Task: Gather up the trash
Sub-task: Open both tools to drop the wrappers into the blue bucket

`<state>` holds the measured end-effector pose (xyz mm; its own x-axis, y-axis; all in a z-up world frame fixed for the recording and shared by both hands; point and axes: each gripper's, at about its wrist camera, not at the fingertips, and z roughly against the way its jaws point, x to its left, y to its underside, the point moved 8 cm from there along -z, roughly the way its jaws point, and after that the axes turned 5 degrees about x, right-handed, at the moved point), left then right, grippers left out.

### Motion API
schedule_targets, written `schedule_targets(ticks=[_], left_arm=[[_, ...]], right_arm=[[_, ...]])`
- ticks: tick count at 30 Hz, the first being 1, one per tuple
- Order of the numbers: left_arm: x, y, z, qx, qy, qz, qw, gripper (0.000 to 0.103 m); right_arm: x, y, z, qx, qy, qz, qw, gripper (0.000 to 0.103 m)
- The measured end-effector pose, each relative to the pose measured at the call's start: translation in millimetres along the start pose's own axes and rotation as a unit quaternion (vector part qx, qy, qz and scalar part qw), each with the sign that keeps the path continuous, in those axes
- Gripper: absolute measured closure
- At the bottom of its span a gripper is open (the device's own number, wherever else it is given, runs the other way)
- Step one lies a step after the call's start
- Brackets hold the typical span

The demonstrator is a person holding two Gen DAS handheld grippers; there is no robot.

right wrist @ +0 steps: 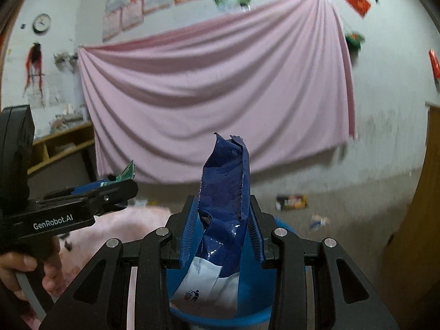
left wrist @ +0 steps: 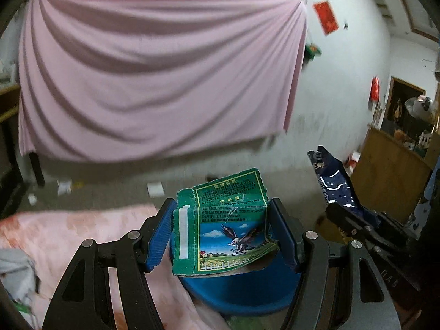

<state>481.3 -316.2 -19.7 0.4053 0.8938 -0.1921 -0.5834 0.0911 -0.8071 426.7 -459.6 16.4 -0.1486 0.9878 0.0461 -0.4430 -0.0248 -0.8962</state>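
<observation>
In the left wrist view my left gripper (left wrist: 222, 231) is shut on a green cardboard box (left wrist: 222, 225) printed with an eagle; its blue pads press both sides. A blue bin (left wrist: 242, 294) sits right below it. To the right, the right gripper (left wrist: 354, 220) holds a dark blue foil wrapper (left wrist: 334, 181). In the right wrist view my right gripper (right wrist: 222, 231) is shut on that blue wrapper (right wrist: 225, 192), which stands up between the pads above the blue bin (right wrist: 220, 313). The left gripper (right wrist: 115, 189) shows at left, held by a hand (right wrist: 24, 272), with the green box (right wrist: 128, 172) poking out.
A pink sheet (right wrist: 214, 96) hangs on the far wall. A pink cloth (left wrist: 68, 236) covers the surface at left. Loose litter (right wrist: 291, 202) lies on the floor, with white scraps (left wrist: 155, 189) further left. A wooden cabinet (left wrist: 385, 181) stands at right, shelves (right wrist: 60, 145) at left.
</observation>
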Motion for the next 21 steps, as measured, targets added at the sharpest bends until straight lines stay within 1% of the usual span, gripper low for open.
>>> schedule_targets(ticks=[3,6,8,12,14,17,21], left_arm=[[2,4,-24,0.049,0.005,0.015,0.9987,0.041],[5,1,-43,0.078,0.008,0.028,0.9965,0.041],[5,-4,-46,0.085,0.012,0.035,0.9957,0.041],[7,-1,-47,0.100,0.015,0.044,0.9939,0.040],[7,-1,-46,0.110,0.016,0.050,0.9926,0.039],[6,8,-52,0.120,0.011,0.056,0.9911,0.038],[11,18,-48,0.124,0.005,0.064,0.9901,0.037]], right_arm=[[-7,14,-12,0.041,-0.002,-0.020,0.999,0.069],[-12,25,-19,0.070,-0.001,-0.033,0.997,0.069],[-13,29,-23,0.084,0.002,-0.034,0.996,0.069],[-16,37,-29,0.106,0.003,-0.044,0.993,0.069],[-16,41,-32,0.118,0.006,-0.049,0.992,0.064],[-17,43,-36,0.126,0.007,-0.054,0.991,0.058],[-18,44,-37,0.131,0.009,-0.055,0.990,0.055]])
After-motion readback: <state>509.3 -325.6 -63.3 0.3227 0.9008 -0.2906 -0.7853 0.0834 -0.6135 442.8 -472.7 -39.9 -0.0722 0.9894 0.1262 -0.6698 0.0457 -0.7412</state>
